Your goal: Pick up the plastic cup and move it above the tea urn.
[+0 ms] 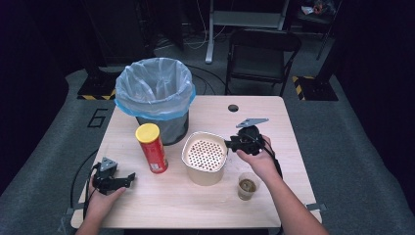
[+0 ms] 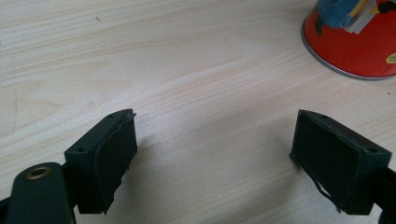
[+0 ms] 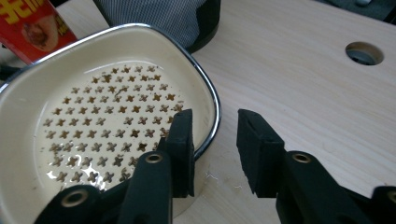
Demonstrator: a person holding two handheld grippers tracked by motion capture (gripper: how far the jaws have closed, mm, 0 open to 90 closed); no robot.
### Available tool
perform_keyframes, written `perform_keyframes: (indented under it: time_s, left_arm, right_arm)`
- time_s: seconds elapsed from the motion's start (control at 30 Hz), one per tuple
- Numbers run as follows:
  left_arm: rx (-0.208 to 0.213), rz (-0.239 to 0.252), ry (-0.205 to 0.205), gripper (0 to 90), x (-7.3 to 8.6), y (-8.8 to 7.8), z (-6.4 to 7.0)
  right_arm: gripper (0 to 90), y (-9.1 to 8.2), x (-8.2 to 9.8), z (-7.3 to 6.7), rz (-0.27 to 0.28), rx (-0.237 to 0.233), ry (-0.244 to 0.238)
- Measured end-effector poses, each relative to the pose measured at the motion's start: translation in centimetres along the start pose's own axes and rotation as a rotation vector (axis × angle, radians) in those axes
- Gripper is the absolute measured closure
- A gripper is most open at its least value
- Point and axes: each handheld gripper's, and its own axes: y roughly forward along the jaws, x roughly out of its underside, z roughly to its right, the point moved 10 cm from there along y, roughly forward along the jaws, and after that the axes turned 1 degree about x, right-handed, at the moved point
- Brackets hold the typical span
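A cream bowl (image 1: 205,172) with a perforated strainer insert stands mid-table; in the right gripper view its metal rim (image 3: 208,84) runs between my jaws. My right gripper (image 1: 231,143) (image 3: 214,122) is open and straddles the bowl's right rim, one jaw inside and one outside, with a gap on both sides. Left of the bowl stands a red snack can (image 1: 152,149) with a yellow lid. My left gripper (image 1: 126,180) (image 2: 215,135) is open, low over bare wood near the front left corner. The can's base (image 2: 355,46) shows ahead of it.
A black bin (image 1: 154,88) with a pale blue liner stands at the table's back left, behind the can. A small cup (image 1: 247,186) of brown liquid sits just front right of the bowl. A cable hole (image 1: 233,107) (image 3: 364,52) marks the far edge. A folding chair (image 1: 262,54) stands beyond the table.
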Motion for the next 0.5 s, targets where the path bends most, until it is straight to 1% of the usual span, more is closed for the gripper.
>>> perform_keyframes:
  time_s: [0.03,0.07,0.1,0.13,0.2,0.23,0.33,0.43,0.5]
  left_arm:
    - [0.000,0.000,0.000,13.8,0.0,0.0,0.0]
    - [0.000,0.000,0.000,13.8,0.0,0.0,0.0]
    - [0.000,0.000,0.000,13.8,0.0,0.0,0.0]
    - [0.000,0.000,0.000,13.8,0.0,0.0,0.0]
    - [0.001,0.000,0.000,13.8,0.0,0.0,0.0]
    - [0.001,0.001,0.000,13.9,0.0,0.0,0.0]
    - [0.002,0.000,0.001,13.8,0.0,0.0,0.0]
    - [0.002,0.000,0.001,13.8,0.0,0.0,0.0]
    - [0.002,0.001,0.001,13.8,0.0,0.0,0.0]
  right_arm:
    - [67.5,0.0,0.0,0.0,0.000,0.000,0.000]
    - [72.9,0.9,0.0,-0.1,-0.019,-0.003,-0.016]
    - [72.9,0.9,0.0,-0.1,-0.019,-0.003,-0.016]
    - [74.9,1.4,-0.1,-0.2,-0.024,0.001,-0.021]
    - [77.0,1.6,-0.1,-0.3,-0.031,0.009,0.000]
    - [77.9,1.8,-0.2,-0.1,-0.023,0.008,-0.014]
    - [78.6,1.9,-0.3,-0.1,-0.023,0.009,-0.007]
    - [78.7,1.6,-0.1,-0.1,-0.029,0.017,-0.029]
    - [78.7,1.4,0.1,-0.3,-0.035,0.014,-0.025]
